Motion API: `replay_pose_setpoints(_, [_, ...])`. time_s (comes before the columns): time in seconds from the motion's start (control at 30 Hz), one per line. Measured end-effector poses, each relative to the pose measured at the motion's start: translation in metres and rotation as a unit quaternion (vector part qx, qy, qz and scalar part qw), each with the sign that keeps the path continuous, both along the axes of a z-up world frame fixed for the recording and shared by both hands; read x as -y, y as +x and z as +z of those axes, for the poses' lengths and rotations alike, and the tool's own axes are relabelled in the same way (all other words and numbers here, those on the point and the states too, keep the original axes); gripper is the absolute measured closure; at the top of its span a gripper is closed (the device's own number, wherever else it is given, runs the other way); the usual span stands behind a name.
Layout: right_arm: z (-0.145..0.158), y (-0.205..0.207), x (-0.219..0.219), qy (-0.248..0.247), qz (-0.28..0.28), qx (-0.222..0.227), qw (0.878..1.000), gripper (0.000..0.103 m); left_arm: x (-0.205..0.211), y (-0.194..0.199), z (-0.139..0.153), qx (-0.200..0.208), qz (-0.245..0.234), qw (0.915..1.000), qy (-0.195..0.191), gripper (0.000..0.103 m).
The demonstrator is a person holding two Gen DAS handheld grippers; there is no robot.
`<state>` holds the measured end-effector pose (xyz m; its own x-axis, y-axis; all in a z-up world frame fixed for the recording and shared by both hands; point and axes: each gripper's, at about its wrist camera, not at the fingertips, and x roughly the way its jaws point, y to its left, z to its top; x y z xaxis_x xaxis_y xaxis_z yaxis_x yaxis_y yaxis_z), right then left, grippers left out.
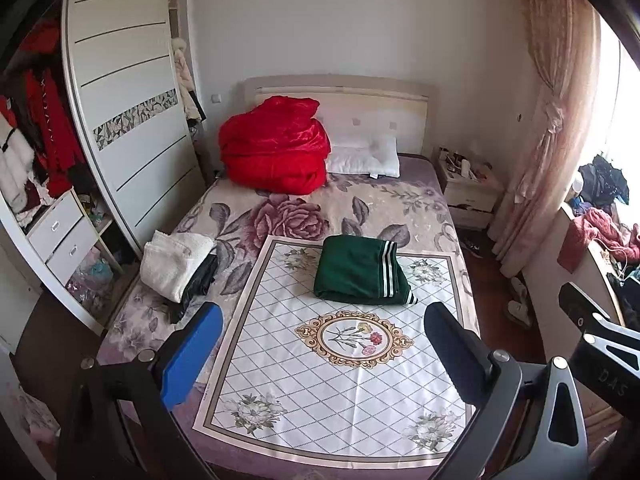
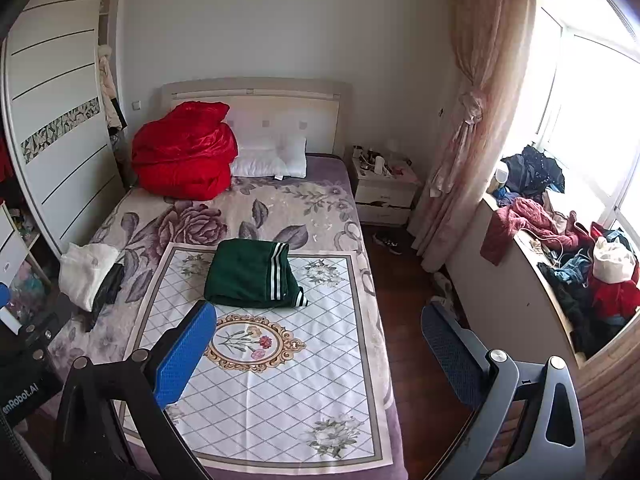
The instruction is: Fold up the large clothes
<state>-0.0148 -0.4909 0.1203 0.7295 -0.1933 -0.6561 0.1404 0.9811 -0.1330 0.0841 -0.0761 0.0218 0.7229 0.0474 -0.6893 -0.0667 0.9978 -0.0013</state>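
Folded green garment (image 1: 360,270) on patterned mat (image 1: 320,380)

White letters "DAS" on the right gripper's (image 1: 608,344) dark body, partial "enRobot.AI" on the left gripper's (image 2: 24,392) black body

I hold the left gripper (image 1: 322,334) raised, jaws spread wide, nothing between them. My right gripper (image 2: 318,334) is likewise raised with jaws wide apart and empty. In the left wrist view, the right gripper sits close alongside at the right edge.
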Motion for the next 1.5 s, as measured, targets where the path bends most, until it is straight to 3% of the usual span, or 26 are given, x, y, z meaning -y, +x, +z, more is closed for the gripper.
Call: replay_pose_setpoints(1.5, [0.003, 0.014, -0.008, 0.005, 0.021, 0.006, 1.000, 0.000, -0.001, 0.009, 0.008, 0.008, 0.011, 0.9999, -0.001, 0.000])
